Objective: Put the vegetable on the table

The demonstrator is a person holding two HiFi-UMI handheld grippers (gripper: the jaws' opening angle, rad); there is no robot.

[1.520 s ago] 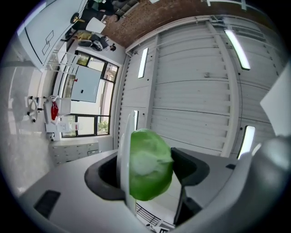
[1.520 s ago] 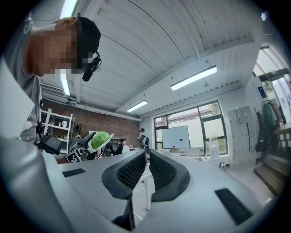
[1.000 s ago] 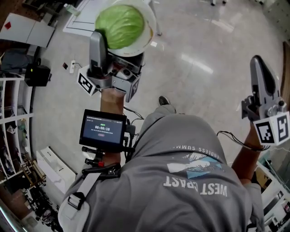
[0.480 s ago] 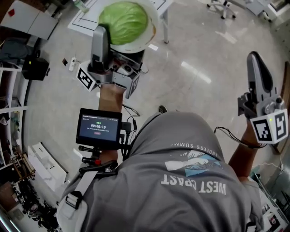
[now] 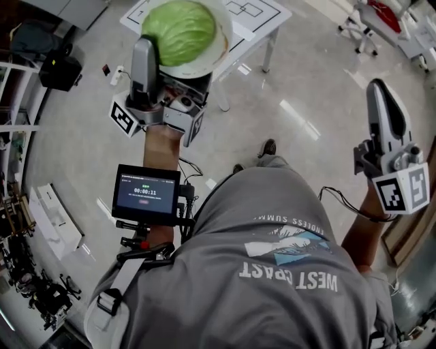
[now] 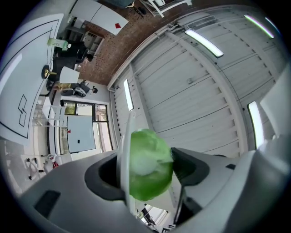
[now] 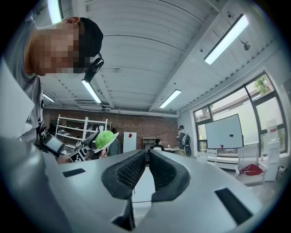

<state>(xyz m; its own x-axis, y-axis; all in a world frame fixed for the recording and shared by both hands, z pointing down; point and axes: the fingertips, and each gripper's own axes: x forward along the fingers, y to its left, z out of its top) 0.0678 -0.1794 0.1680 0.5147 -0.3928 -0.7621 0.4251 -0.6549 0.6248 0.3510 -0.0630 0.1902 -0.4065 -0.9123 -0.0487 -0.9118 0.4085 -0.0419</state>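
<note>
Bowl: your white round bowl (image 5: pixel 204 67) runs off the head view's top edge.
Table: the white table with black line markings (image 5: pixel 262 20) shows you only a corner and legs.
Cabbage: the round green cabbage (image 6: pixel 150 166) blurs in your left gripper view.
Screen: your black forearm screen (image 5: pixel 146 194), small print unreadable.
Bystanders: two distant people (image 7: pixel 184 136), too small for detail.

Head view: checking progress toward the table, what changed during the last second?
The table has slid in under the plate as the person walked closer. The left gripper still clamps the plate with the cabbage; the right gripper stays shut and empty.
</note>
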